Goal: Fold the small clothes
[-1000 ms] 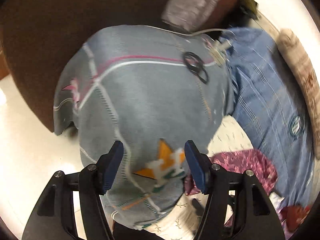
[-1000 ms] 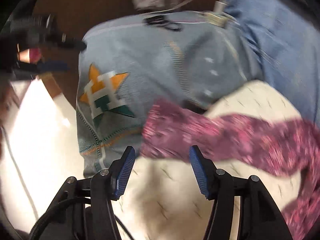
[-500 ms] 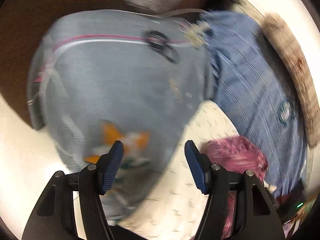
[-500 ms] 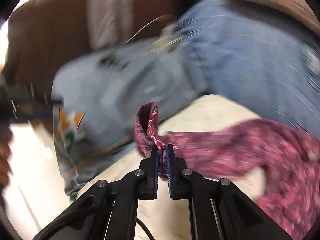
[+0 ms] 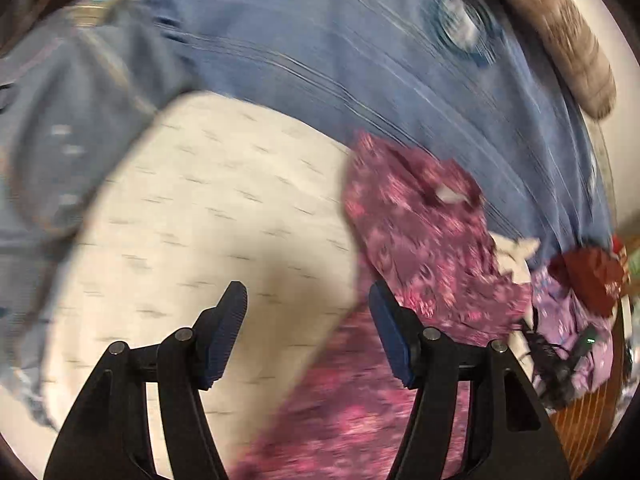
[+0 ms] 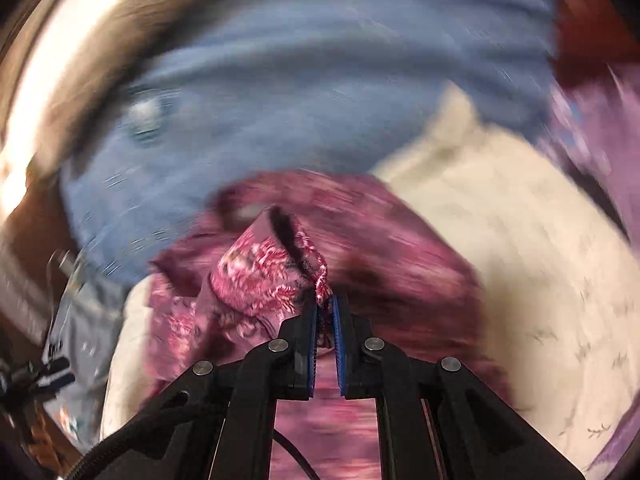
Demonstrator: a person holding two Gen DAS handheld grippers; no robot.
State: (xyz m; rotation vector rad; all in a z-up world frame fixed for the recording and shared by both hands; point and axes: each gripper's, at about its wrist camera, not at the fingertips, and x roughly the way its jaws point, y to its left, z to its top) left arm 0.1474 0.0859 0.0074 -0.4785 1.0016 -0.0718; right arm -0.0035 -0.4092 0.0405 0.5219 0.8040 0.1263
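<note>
Since the earlier frames both views have swung rightward off the grey star-print garment, and the right tongs (image 6: 325, 308), open a second ago, are now closed on a fold of the magenta floral garment (image 6: 264, 276), lifting it. Largest in view is the blue striped shirt (image 5: 360, 52), spread behind everything; before it lies the cream speckled cloth (image 5: 208, 216), which serves as working surface. The magenta floral garment lies on this cloth and over the shirt's near edge, its long axis running from beneath the left tongs (image 5: 308, 320) away to the right. The left tongs hover open and empty, the garment's edge passing between their fingers, so this hand is well placed to take a second hold. Open room lies leftward over the cream cloth; a purple garment (image 5: 568, 320) and a dark red one (image 5: 588, 276) crowd the right. Motion blur hides finer edges.
</note>
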